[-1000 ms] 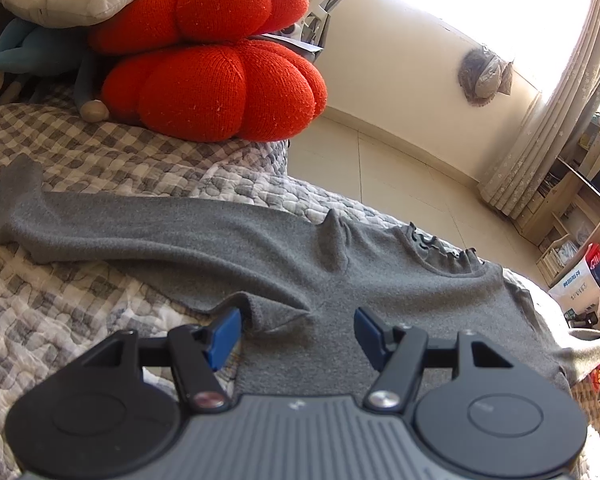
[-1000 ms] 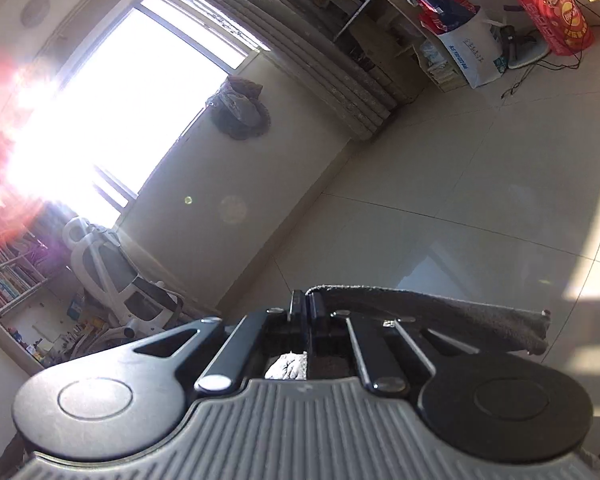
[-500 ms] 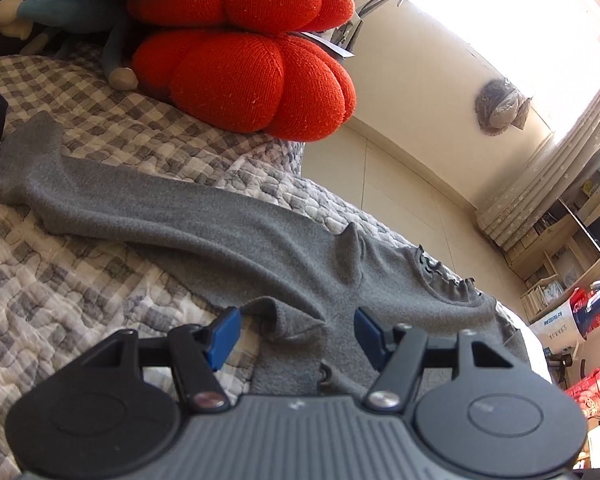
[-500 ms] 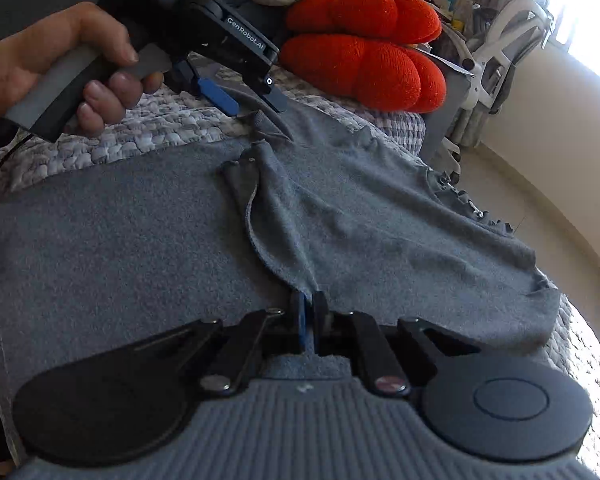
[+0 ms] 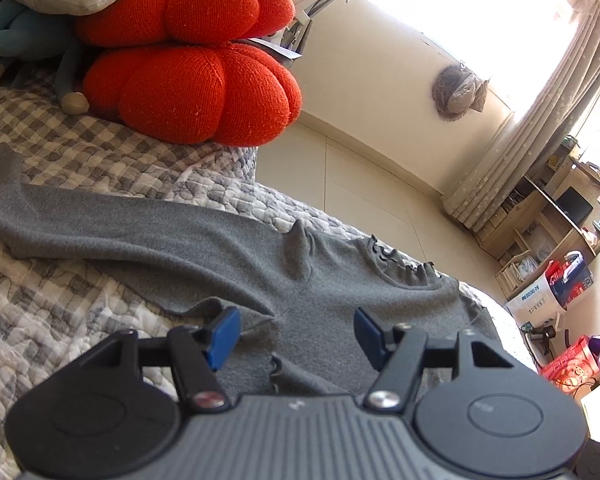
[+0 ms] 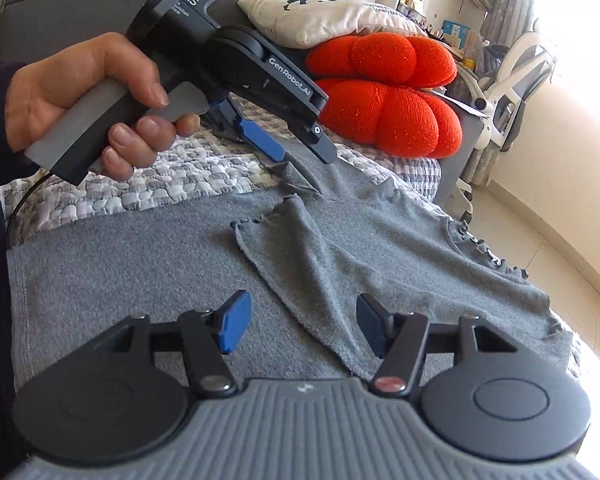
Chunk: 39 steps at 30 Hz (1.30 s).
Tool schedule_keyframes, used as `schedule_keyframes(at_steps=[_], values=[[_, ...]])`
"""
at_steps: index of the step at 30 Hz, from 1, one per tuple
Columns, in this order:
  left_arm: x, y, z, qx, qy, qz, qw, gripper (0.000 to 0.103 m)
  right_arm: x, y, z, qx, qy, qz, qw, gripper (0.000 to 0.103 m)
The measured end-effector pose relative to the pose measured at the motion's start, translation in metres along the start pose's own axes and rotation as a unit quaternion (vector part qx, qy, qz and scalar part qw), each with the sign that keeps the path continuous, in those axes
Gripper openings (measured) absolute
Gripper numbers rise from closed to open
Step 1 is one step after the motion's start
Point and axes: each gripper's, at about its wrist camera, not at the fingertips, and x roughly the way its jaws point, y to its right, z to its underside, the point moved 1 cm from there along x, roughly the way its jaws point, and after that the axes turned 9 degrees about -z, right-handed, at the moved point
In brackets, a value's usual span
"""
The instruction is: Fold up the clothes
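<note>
Right wrist: right gripper jaws opening over grey sweater, nothing pinched | left gripper wide, empty

Right gripper fingers opening, sleeve released (onto sweater).

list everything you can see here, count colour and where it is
sweater: one, grey, spread flat on the bed, one sleeve folded across the body, the other stretched out to the side
quilt: one, grey and white check, covering the bed under the sweater
cushions: two, orange-red knit, stacked at the head of the bed
pillow: one, off-white, on top of the cushions
soft toy: one, blue, partly hidden behind the cushions
curtain: pale beige, by the bright window
shelves: wooden, cluttered, against the far wall
chair: one, white, beside the bed
left gripper: black, blue fingers open over the sweater's armpit, held by a hand
right gripper: black, blue fingers opening over the folded sleeve, not pressing on it
</note>
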Motion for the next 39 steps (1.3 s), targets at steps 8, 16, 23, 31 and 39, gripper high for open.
schedule_keyframes(at_steps=[8, 16, 23, 31, 39], values=[[0.004, -0.001, 0.002, 0.003, -0.013, 0.004, 0.9999, 0.064, 0.055, -0.019, -0.013, -0.026, -0.043, 0.081, 0.995, 0.0], [-0.002, -0.003, 0.0, 0.01, -0.015, 0.033, 0.9993, 0.064, -0.01, 0.002, -0.033, 0.058, 0.056, -0.013, 0.997, 0.0], [0.013, 0.014, 0.015, 0.071, -0.066, 0.036, 0.9947, 0.064, 0.015, -0.015, -0.01, 0.012, -0.011, 0.023, 1.0, 0.055], [0.028, 0.006, 0.021, 0.043, -0.092, 0.032, 0.9943, 0.019, 0.035, -0.024, -0.013, -0.008, -0.009, 0.038, 0.999, 0.072], [-0.002, -0.01, 0.006, -0.069, -0.087, 0.116, 0.987, 0.002, 0.061, -0.036, -0.01, -0.087, -0.028, 0.108, 0.99, 0.001]])
